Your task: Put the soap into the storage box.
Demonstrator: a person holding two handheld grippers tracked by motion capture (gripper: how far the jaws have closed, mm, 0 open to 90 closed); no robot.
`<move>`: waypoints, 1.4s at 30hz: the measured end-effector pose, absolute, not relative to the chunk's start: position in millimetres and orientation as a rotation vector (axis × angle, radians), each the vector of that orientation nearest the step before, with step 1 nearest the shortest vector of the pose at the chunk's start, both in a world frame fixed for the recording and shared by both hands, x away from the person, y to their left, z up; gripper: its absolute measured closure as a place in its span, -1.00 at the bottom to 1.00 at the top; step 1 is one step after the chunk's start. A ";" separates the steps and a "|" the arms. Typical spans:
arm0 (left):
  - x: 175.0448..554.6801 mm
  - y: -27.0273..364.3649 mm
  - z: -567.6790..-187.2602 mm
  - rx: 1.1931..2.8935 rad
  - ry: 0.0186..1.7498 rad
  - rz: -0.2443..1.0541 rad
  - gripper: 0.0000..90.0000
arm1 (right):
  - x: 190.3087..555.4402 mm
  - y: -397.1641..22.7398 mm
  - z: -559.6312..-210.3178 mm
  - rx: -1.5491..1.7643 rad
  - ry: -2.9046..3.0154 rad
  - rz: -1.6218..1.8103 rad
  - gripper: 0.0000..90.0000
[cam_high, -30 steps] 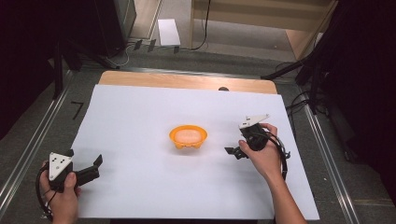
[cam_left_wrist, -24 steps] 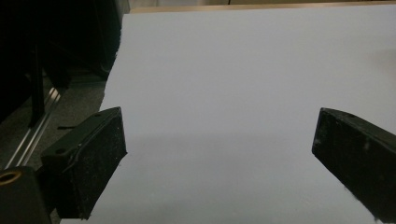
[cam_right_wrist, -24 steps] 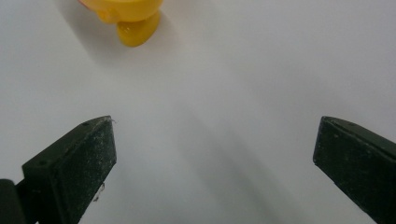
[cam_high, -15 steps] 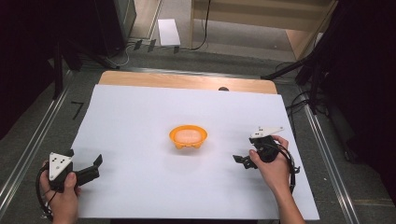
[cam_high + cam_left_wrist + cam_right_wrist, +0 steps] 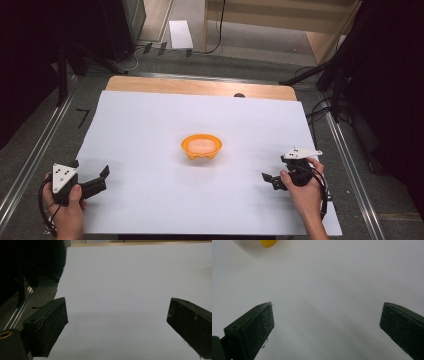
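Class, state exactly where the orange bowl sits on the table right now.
In the high view the orange bowl stands near the middle of the white sheet, between the two grippers and apart from both; the right gripper is the nearer.

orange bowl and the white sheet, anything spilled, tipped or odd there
Nothing stands out. The orange bowl sits upright near the middle of the white sheet, with no spill around it. The left gripper and right gripper are both open, holding nothing, apart from the bowl.

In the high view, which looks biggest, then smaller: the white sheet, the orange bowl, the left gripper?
1. White sheet, by far the biggest.
2. Left gripper and orange bowl look about alike; the gripper is nearer the camera, so I won't rank them.
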State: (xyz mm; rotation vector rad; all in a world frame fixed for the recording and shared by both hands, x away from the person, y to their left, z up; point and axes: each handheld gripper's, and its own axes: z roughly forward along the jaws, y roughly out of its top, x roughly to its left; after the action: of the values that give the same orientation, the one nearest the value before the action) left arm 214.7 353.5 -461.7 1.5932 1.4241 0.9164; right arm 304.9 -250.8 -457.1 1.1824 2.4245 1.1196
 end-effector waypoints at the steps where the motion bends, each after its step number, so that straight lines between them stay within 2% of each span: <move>1: 214.7 353.4 -461.7 1.594 1.424 0.917 -0.92 | 303.2 -252.9 -457.6 1.185 2.417 1.120 -1.00; 32: 214.1 353.8 -461.7 1.584 1.422 0.917 -0.92 | 236.6 -344.7 -487.0 1.469 2.119 1.285 -1.00; 42: 213.6 355.0 -461.6 1.578 1.417 0.908 -0.92 | 226.7 -354.1 -488.1 1.488 2.062 1.307 -1.00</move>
State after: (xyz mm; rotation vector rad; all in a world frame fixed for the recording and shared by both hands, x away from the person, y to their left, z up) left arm 213.6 355.0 -461.6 1.5775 1.4170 0.9079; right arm 226.7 -354.1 -488.1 1.4878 2.0625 1.3067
